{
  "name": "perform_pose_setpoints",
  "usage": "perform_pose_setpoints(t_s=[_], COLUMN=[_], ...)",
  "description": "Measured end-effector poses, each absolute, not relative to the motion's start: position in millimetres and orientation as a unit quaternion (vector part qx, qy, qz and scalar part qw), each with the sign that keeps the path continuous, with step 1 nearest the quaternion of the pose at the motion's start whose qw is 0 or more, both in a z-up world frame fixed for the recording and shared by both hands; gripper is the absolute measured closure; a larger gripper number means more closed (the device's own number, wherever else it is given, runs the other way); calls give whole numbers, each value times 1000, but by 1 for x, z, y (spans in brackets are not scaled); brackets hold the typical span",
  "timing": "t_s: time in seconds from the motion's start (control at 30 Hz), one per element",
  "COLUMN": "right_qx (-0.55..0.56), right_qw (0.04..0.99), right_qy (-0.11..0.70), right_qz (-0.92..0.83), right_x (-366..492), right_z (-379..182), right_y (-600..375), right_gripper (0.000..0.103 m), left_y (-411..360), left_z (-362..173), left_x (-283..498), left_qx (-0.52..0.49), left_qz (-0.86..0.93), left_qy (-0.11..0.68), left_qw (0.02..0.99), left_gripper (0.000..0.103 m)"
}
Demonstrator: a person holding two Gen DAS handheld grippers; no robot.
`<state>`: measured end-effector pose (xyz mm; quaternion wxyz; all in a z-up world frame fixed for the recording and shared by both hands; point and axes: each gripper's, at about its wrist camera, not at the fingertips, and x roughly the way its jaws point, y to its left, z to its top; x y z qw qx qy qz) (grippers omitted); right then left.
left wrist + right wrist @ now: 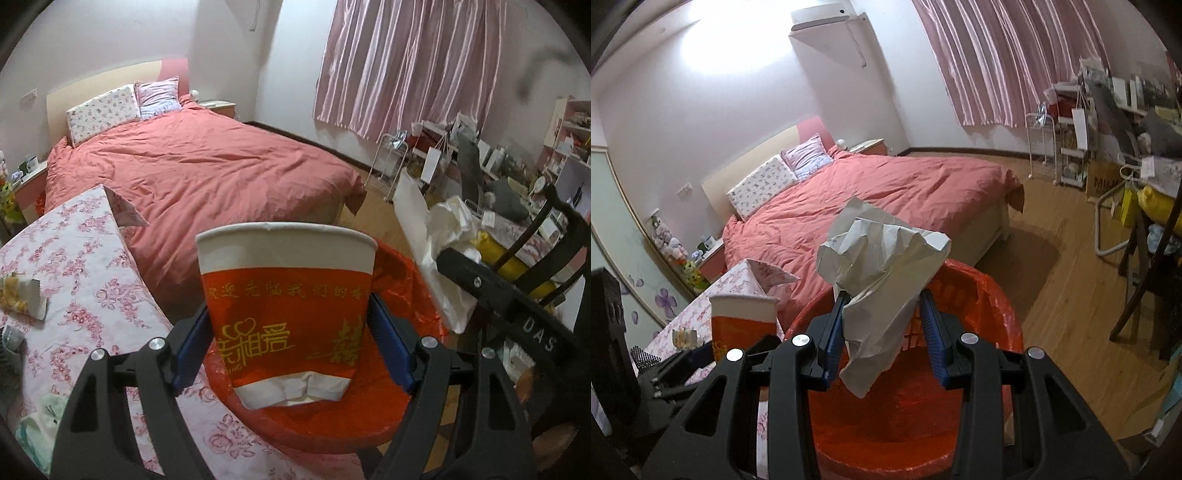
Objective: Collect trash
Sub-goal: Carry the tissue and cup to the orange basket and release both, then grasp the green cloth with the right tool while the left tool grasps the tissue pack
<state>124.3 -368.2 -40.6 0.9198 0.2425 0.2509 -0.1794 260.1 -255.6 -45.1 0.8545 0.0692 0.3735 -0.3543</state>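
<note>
Our left gripper (291, 332) clamps paper cup (288, 314) upright, rim up, above red bin (406, 280). Our right gripper (882, 328) pinches crumpled tissue (882, 273), long axis vertical.

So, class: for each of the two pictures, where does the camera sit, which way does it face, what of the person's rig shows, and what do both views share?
Left wrist: sits on the left gripper, facing the bed; its fingers clamp a paper cup above the red bin.
Right wrist: sits on the right gripper, facing the bed too; its fingers hold crumpled paper over the bin.
Shared: bed, bin, pink curtain, floral tablecloth, cup; each view catches the other gripper.
</note>
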Motion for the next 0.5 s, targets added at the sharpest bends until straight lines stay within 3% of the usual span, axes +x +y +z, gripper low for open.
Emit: perform_pose_setpoints(t_s=[0.17,0.5], right_qx=[254,216], right_qw=[917,927], right_qy=[250,245], right_qz=[-180,-187], right_x=[122,119], right_z=[-43,-22], right_y=[-373,-351], right_gripper=[42,29], left_y=[-243,-183], left_z=[-57,-41], left_x=[269,263], left_qx=[73,73], left_qz=[-329,-258], left_qy=[393,386], left_qw=[856,883], left_gripper=[16,11])
